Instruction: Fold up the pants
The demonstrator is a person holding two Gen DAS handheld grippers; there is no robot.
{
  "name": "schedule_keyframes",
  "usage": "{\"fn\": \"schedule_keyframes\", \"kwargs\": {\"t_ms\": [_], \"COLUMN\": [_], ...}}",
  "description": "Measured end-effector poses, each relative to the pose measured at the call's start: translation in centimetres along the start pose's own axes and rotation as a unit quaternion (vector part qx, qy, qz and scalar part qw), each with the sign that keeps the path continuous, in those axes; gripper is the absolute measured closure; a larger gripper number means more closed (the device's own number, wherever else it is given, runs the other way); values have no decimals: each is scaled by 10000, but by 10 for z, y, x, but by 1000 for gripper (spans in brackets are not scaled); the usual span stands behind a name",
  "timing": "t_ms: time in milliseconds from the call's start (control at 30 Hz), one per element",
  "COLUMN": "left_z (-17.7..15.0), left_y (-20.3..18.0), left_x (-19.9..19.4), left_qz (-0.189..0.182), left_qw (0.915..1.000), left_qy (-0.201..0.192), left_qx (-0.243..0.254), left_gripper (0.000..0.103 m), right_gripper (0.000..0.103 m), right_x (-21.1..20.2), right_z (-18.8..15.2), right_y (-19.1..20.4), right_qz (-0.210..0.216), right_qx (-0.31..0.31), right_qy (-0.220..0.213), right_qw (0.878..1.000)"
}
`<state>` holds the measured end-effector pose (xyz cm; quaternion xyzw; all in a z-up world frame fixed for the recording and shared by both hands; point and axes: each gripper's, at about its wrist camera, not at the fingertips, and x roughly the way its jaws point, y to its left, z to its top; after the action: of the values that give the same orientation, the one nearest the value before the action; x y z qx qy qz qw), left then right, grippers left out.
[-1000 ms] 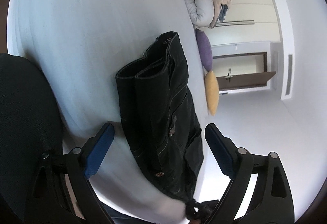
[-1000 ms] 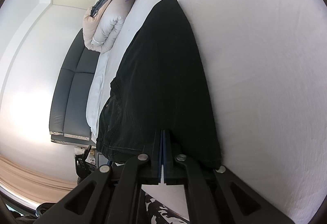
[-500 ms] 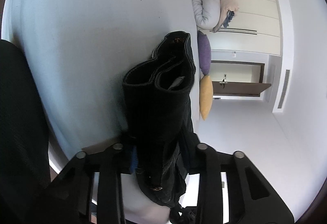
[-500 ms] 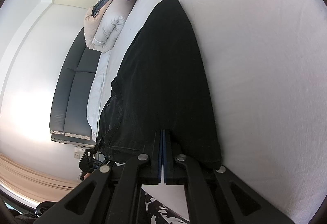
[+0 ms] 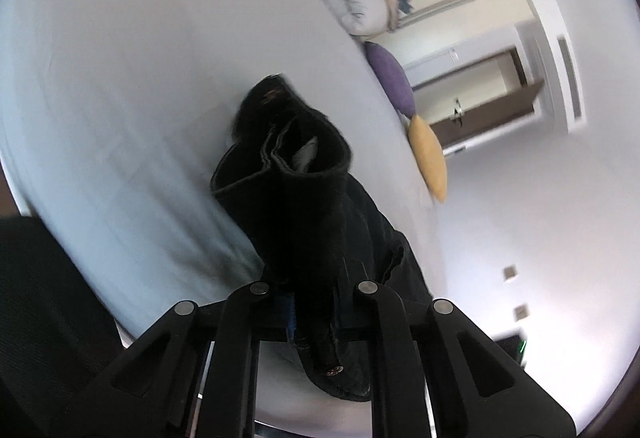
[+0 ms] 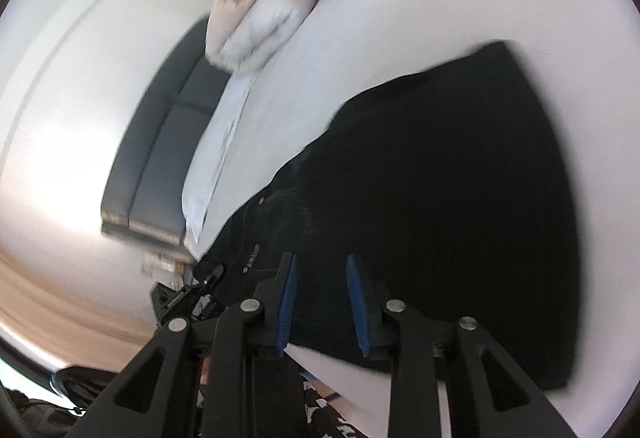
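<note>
Downward-tilted left hand-held gripper (image 5: 316, 312) on pants (image 5: 304, 206)

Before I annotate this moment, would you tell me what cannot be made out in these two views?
- Left wrist view: the left gripper pads, buried in bunched black pants.
- Right wrist view: the pants' far end, smeared by motion blur.
- Right wrist view: whether the right gripper jaws touch the fabric.
- Both views: the folded duvet, blurred.

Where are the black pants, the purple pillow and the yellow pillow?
black pants (image 5: 304, 214): left wrist view, bunched fabric.
purple pillow (image 5: 390, 76): left wrist view, its middle.
yellow pillow (image 5: 428, 158): left wrist view, its middle.
</note>
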<state>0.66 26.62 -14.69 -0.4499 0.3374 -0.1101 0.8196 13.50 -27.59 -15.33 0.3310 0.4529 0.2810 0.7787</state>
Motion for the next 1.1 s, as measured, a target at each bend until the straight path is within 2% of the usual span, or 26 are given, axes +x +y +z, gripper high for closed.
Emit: {"fn": "schedule_keyframes", "kwargs": {"t_ms": [67,233,400,433,467,700,800,867,933,1033,1100], "left_z": [-1,-3,-14,-14,-13,-18,-23,-32,-49,-83,-115], "left_y": [-14,-45,-64,-68,-73,-123,-160,-189,-219,-256,-278], "left_x": [-2,-3,-9,-7,-4,9,22,36,53,84,109], "left_qz": [42,195,295,306,308,284,230,165,120,31,-23], "left_qw": [9996,9957,9894,9883,9877,9770,9676,9581,9432,9211,9021], "left_qy": [-38,-105,-141,-142,-137,-163,-136,-67,53,318,560], "left_qx": [269,899,1413,1485,1526,2105,2510,2860,3320,3880,4279], "left_gripper": [92,92,92,92,92,92,92,92,92,92,92], "right_gripper": [88,92,93,103,103,103,103,94,54,36,28], "right_x": [33,93,133,138,143,146,139,120,89,37,6], "right_z": [17,42,43,41,39,30,29,27,28,34,38], "right_y": [12,14,5,1,-2,-2,-5,-14,-22,-40,-59], "right_qz": [-85,-243,-422,-515,-606,-883,-590,-190,360,888,1091], "right_qx": [-179,-86,23,34,33,-116,-76,105,341,578,769], "right_qy": [361,874,1270,1316,1359,1185,1002,901,634,181,-103], "right_qw": [9991,9958,9910,9900,9889,9890,9932,9957,9968,9942,9910]}}
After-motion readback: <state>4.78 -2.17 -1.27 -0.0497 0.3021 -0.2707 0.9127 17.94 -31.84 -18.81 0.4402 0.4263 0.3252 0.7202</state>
